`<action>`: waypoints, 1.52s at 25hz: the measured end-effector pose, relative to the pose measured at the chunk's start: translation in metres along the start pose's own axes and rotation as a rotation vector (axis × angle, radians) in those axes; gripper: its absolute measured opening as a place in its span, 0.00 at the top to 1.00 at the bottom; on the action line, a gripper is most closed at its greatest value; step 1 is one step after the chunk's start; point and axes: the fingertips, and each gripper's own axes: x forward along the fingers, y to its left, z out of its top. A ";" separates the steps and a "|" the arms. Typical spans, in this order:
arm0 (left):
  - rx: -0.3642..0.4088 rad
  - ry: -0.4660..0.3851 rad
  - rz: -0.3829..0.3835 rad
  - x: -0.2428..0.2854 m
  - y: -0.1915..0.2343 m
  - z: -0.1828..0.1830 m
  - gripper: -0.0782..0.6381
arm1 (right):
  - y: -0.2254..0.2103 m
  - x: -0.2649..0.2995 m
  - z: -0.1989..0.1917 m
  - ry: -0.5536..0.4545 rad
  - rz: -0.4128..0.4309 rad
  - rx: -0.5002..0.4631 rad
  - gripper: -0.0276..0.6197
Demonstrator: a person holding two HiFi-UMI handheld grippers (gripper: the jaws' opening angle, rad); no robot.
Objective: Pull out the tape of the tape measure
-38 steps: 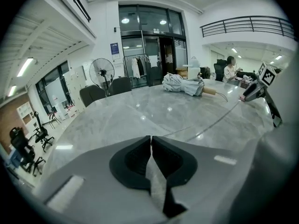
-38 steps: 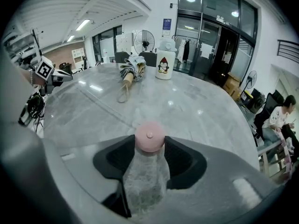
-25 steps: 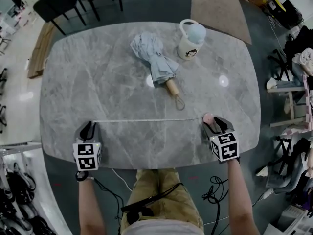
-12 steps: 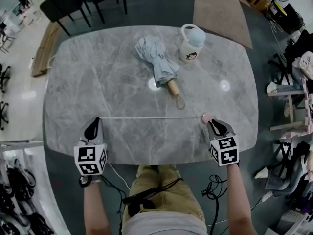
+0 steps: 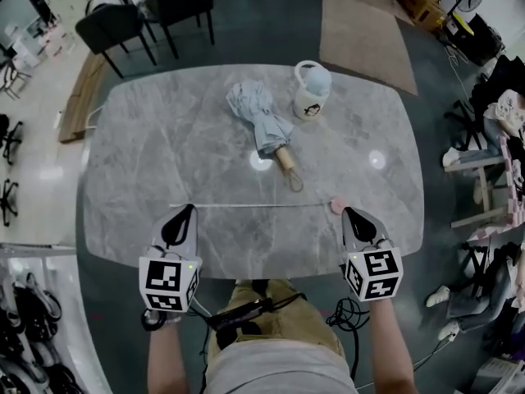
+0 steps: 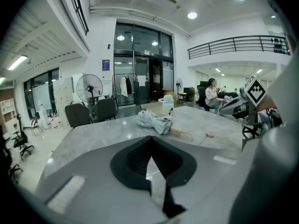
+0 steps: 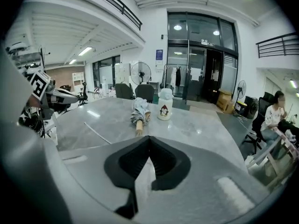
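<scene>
Tape lies stretched in a thin pale line across the near part of the table. It runs from just ahead of the left gripper to the small round pink case, which sits just ahead of the right gripper. Both grippers hover at the table's near edge with their jaws pressed together and nothing between them. As far as I can see, neither touches the tape or the case.

The whole thing looks light. The case is smooth and rounded, probably plastic, and I'd expect it to skate on the polished top if nudged, so it is best pinched across its flat faces. The tape reads as a narrow ribbon lying flat, awkward to lift midway along. Its free end is the natural place to hold it, though any tab there is too small to make out.

The table is glossy grey veined stone with rounded corners. Farther back rest a folded pale-blue cloth umbrella with a wooden handle and a cream mug with a lid.
</scene>
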 end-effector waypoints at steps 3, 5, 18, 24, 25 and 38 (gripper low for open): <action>0.020 -0.038 -0.039 -0.007 -0.017 0.022 0.87 | 0.008 -0.017 0.020 -0.057 0.009 -0.006 0.95; 0.031 -0.052 -0.059 -0.012 -0.026 0.035 0.87 | 0.014 -0.027 0.034 -0.093 0.021 -0.007 0.95; 0.076 -0.090 -0.161 -0.028 -0.082 0.061 0.87 | 0.033 -0.058 0.064 -0.196 0.072 0.011 0.95; 0.102 -0.108 -0.178 -0.030 -0.092 0.070 0.87 | 0.032 -0.059 0.070 -0.213 0.076 0.010 0.95; 0.102 -0.106 -0.178 -0.029 -0.092 0.069 0.87 | 0.032 -0.058 0.070 -0.215 0.076 0.011 0.95; 0.159 -0.125 -0.174 -0.025 -0.091 0.077 0.87 | 0.033 -0.059 0.073 -0.234 0.079 0.003 0.95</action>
